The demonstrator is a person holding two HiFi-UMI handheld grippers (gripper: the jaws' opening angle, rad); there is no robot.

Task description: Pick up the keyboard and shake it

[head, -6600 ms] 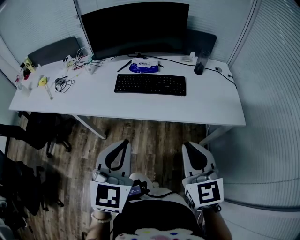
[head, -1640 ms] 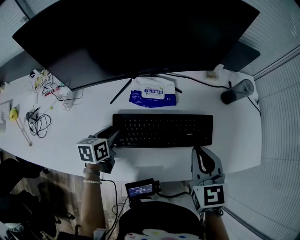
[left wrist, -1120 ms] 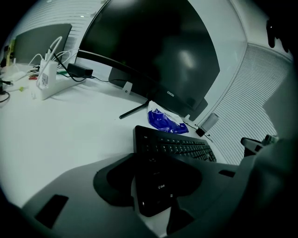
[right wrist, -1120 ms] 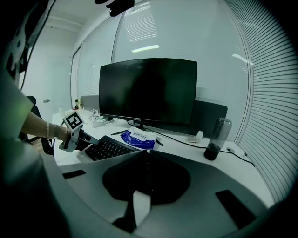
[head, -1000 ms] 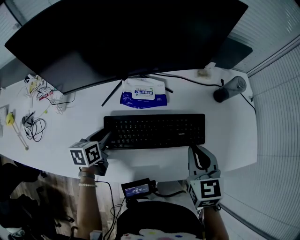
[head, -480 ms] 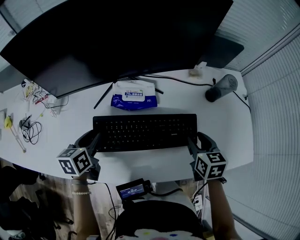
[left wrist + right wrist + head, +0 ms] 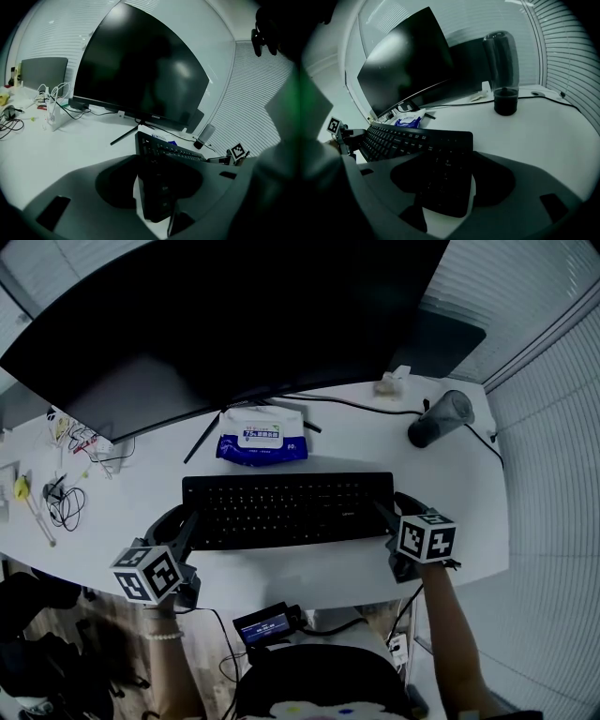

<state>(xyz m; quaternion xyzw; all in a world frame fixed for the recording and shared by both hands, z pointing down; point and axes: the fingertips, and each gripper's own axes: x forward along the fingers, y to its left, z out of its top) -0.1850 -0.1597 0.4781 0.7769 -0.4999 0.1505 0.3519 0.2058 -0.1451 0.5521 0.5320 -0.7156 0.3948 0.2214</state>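
Note:
A black keyboard (image 7: 286, 510) lies flat on the white desk (image 7: 455, 521), in front of the monitor. My left gripper (image 7: 180, 526) sits at its left end. In the left gripper view the keyboard's end (image 7: 157, 197) stands between the jaws, with thin strips of desk showing on both sides of it. My right gripper (image 7: 394, 518) is at the right end and its jaws are opening. The right gripper view shows the keyboard's corner (image 7: 440, 178) between them, also with desk showing at the sides. Neither gripper presses on it.
A large dark monitor (image 7: 234, 315) overhangs the back of the desk. A blue pack of wipes (image 7: 262, 439) lies just behind the keyboard. A dark bottle (image 7: 437, 420) stands at the back right, with cables and small items (image 7: 56, 493) at the far left.
My right gripper has come up from the desk's front edge to the keyboard's right end, and its jaws have spread. The left gripper has stayed at the left end.

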